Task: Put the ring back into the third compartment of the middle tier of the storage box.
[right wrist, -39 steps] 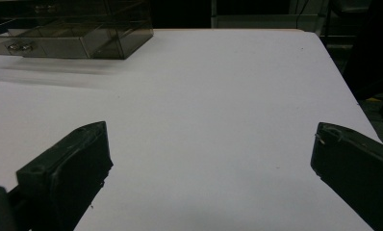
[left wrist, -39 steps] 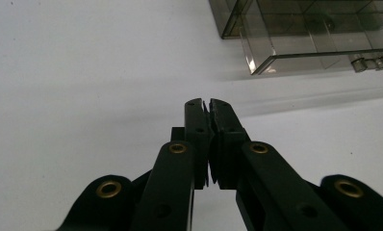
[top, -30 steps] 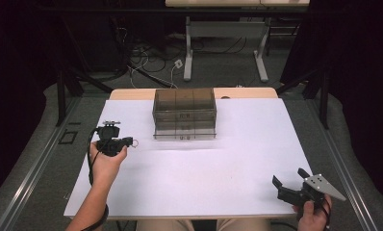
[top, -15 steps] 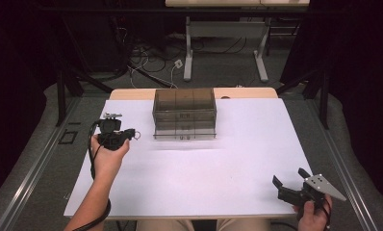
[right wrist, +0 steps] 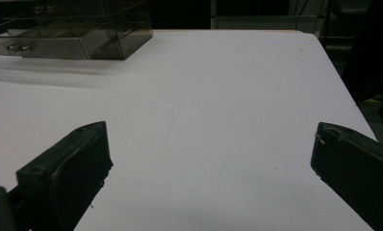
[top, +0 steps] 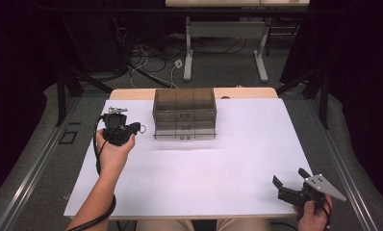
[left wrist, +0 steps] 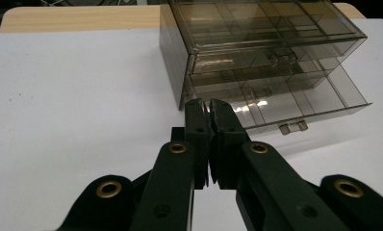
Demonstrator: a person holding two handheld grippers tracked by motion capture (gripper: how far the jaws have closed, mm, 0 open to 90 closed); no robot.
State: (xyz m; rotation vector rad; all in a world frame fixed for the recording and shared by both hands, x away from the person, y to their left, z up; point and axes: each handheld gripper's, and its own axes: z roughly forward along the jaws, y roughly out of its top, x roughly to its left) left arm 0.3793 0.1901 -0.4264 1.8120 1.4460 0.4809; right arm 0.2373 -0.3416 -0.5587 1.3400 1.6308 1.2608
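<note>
The smoked clear drawer organizer (top: 184,113) stood at the twelve o'clock end of the white table (top: 237,159), and its bottom drawer (left wrist: 295,103) was pulled partway out toward me, its small handle (left wrist: 293,127) at the front lip; the upper drawer (left wrist: 257,57) sat flush. My left gripper (top: 136,128) hung at about nine o'clock of the organizer, just beside its left wall and apart from it, jaws pressed together on nothing. My right gripper (top: 291,180) rested near the five o'clock corner of the table, well apart from the box, jaws spread wide and empty.

I judged the step was working that lower drawer. To do it well I needed the closed left tips square against the drawer front near the handle, pushing straight toward twelve o'clock, not at an angle, since a light plastic box would likely slide or twist. Bracing the far side with the right would have helped.
</note>
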